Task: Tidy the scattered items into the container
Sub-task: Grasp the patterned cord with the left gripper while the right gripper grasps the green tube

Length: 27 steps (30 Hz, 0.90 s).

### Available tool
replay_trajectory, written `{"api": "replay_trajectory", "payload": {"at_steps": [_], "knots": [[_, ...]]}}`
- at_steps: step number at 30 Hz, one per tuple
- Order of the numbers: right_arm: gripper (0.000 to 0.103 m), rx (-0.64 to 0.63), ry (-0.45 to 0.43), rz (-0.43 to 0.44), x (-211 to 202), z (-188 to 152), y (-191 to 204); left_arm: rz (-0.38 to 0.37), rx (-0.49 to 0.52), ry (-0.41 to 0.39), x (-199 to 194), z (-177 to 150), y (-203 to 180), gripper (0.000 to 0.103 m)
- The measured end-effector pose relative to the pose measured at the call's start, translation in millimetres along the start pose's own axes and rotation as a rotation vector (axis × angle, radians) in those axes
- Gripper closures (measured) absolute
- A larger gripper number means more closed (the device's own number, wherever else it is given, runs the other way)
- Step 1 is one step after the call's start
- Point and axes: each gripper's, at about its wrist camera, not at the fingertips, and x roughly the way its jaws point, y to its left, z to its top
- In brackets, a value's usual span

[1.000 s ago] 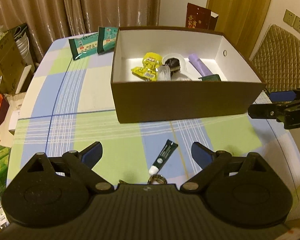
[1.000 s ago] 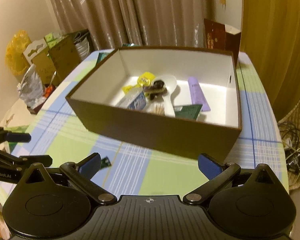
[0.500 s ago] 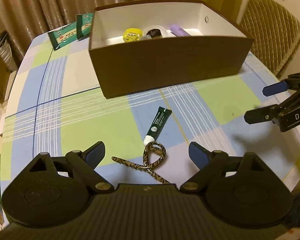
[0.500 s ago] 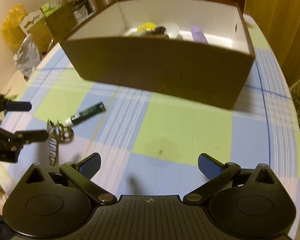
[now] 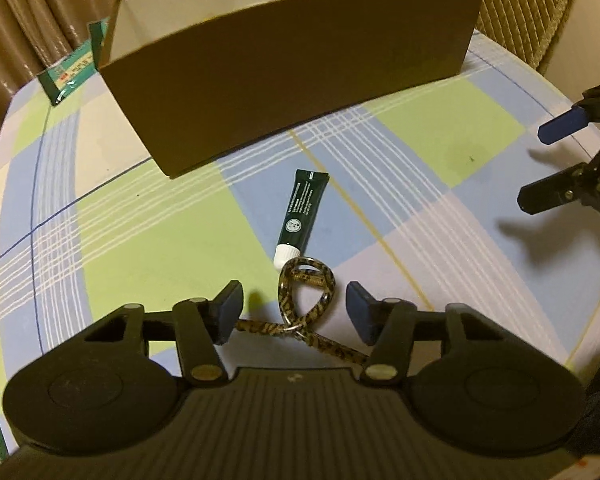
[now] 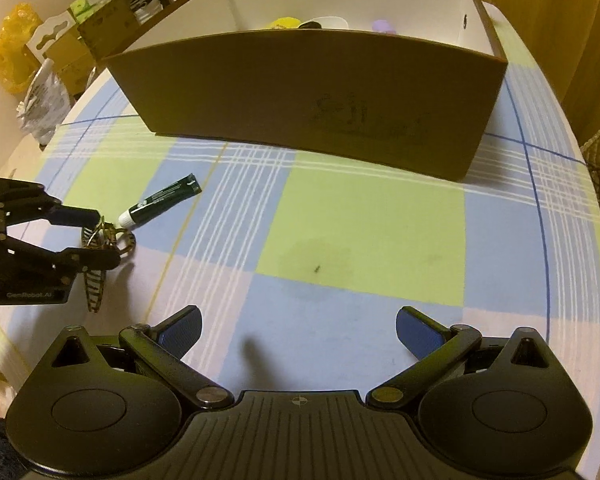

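target: leopard-print fabric strap with a metal ring [image 5: 305,304] — on the checked tablecloth [image 5: 420,128], short of the brown cardboard box [image 5: 284,60]
left gripper [image 5: 294,308]: straddles the loop, jaws closing, no contact yet
strap axis: crosswise to the fingers
right gripper [image 6: 298,330]: spread wide, empty, farther off

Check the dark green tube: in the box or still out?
Out. The dark green tube lies flat on the checked tablecloth, in front of the brown box, white cap beside the leopard-print strap.

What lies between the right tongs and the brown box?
Only bare checked tablecloth between the right tongs and the brown box, shown in the right wrist view.
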Motion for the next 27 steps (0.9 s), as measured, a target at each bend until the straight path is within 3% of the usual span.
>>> {"api": "replay_trajectory", "payload": {"at_steps": [2, 5, 7, 15, 22, 27], "knots": [[0.002, -0.003, 0.001, 0.003, 0.7, 1.1, 1.9, -0.02, 0.012, 0.013, 3.1, -0.1, 1.4, 0.062], [0.002, -0.008, 0.001, 0.011, 2.2, 1.9, 4.8, -0.025, 0.004, 0.03, 6.4, -1.0, 4.5, 0.077], [0.002, -0.016, 0.002, 0.016, 3.7, 3.1, 7.5, -0.034, -0.027, 0.03, 6.5, -5.1, 7.5, 0.08], [0.002, -0.085, -0.007, 0.055, 12.2, 12.0, 25.2, 0.027, -0.121, 0.056, -0.9, -26.9, 20.6, 0.081], [0.002, -0.166, -0.048, 0.115, 28.5, 23.0, 49.5, 0.144, -0.32, 0.089, -8.9, -37.9, 60.6, 0.079], [0.002, -0.233, -0.064, 0.141, 46.3, 28.6, 66.4, 0.182, -0.388, 0.089, -13.0, -42.1, 75.8, 0.06]]}}
